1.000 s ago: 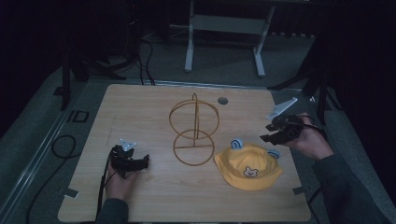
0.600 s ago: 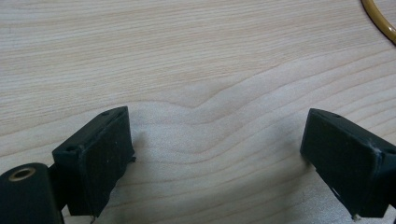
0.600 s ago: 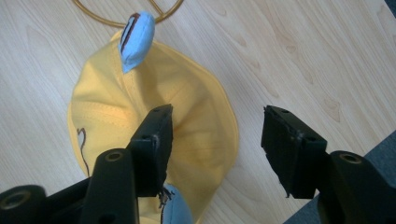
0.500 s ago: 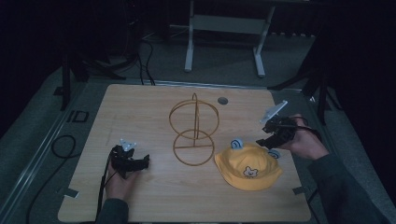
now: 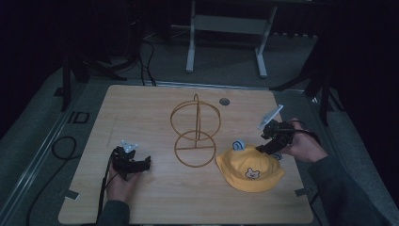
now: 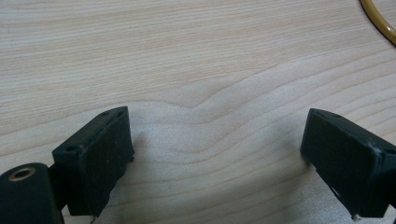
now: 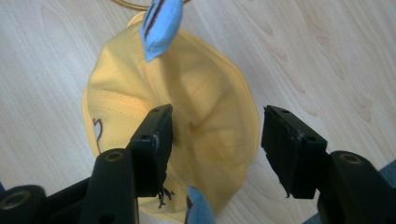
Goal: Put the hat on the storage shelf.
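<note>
A yellow cloth hat [image 5: 249,172] with a bear face and blue ear [image 5: 238,145] lies on the table's right side. My right gripper [image 5: 264,147] hovers at the hat's far right edge. In the right gripper view the hat [image 7: 196,107] lies below and between the wide-apart jaws of that gripper [image 7: 215,140]; the pads do not press on it. Those jaws have just been closing slightly after opening wide. A blue ear [image 7: 161,25] sticks out at the hat's far side. My left gripper [image 5: 135,165] rests open at the front left, with bare wood between its fingers [image 6: 215,154].
A gold wire stand [image 5: 195,132] of two crossed hoops on a ring base stands mid-table; its base ring [image 6: 378,21] edges the left gripper view. The wooden table [image 5: 141,108] has a round grommet [image 5: 224,101] at the back. A cable [image 5: 61,146] loops off the left edge.
My right gripper came down and to the left, from above the table's right edge to the hat's rim. The left gripper kept still.
</note>
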